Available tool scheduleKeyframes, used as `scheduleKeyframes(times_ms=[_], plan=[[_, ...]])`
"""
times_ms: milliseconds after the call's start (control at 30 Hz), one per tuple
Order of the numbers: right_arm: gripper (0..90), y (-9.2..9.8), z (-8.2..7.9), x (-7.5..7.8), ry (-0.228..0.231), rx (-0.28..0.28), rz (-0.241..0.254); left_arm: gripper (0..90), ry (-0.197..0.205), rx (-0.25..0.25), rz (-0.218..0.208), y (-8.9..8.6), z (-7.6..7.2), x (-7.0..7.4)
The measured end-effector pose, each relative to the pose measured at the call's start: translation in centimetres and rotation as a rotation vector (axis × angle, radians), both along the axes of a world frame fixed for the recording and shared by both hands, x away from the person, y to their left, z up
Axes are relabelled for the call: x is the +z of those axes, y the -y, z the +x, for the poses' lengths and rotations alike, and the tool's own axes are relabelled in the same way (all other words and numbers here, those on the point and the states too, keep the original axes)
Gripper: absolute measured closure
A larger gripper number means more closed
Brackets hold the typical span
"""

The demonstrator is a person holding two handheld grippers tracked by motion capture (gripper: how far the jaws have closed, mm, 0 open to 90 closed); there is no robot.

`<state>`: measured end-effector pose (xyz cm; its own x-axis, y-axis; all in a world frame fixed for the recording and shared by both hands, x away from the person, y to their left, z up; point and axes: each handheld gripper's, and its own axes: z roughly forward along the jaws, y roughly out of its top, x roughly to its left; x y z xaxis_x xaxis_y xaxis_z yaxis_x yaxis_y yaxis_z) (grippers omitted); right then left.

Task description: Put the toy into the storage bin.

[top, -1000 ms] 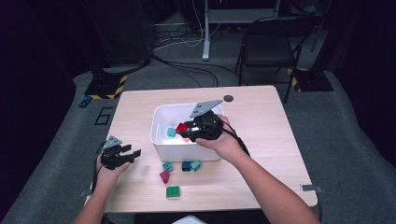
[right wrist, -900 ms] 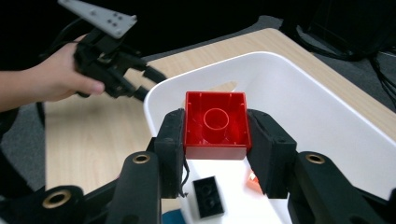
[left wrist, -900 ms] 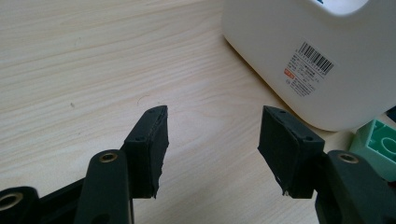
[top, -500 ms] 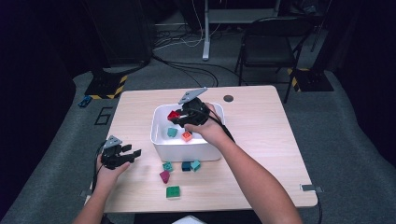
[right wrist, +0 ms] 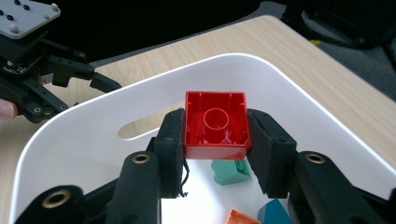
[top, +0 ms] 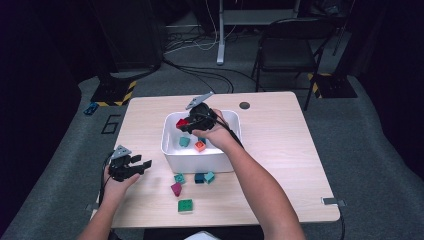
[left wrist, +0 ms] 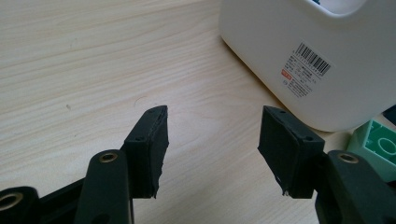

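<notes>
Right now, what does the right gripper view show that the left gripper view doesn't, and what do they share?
Right gripper view alone: the right gripper shut on a red block, hollow underside facing the camera, above the inside of the white bin, where a green block lies.

Left gripper view alone: the left gripper's own jaws standing open with bare wood between them, the barcode label on the bin's outer wall, and a pale green block beside it.

Shared: the bin and the wooden table.
</notes>
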<state>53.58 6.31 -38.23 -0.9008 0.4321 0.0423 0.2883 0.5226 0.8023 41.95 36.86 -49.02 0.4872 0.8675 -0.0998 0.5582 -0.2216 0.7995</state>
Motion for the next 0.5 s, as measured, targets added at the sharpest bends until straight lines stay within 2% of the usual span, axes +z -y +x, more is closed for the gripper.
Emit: scheduleKeyframes(times_ms=[267,400,500], plan=[[58.5,-0.3,0.7,-1.2,-0.036,-0.005,-0.03,42.2,0.007,0.001,-0.002,0.1,0.0,-0.1],[58.2,-0.4,0.8,-1.6,-0.026,-0.002,-0.063,42.2,-0.003,-0.006,0.007,0.1,0.0,0.0],[54.3,-0.5,0.8,-1.6,-0.025,-0.016,-0.065,42.1,-0.003,-0.005,0.008,0.1,0.0,0.0]])
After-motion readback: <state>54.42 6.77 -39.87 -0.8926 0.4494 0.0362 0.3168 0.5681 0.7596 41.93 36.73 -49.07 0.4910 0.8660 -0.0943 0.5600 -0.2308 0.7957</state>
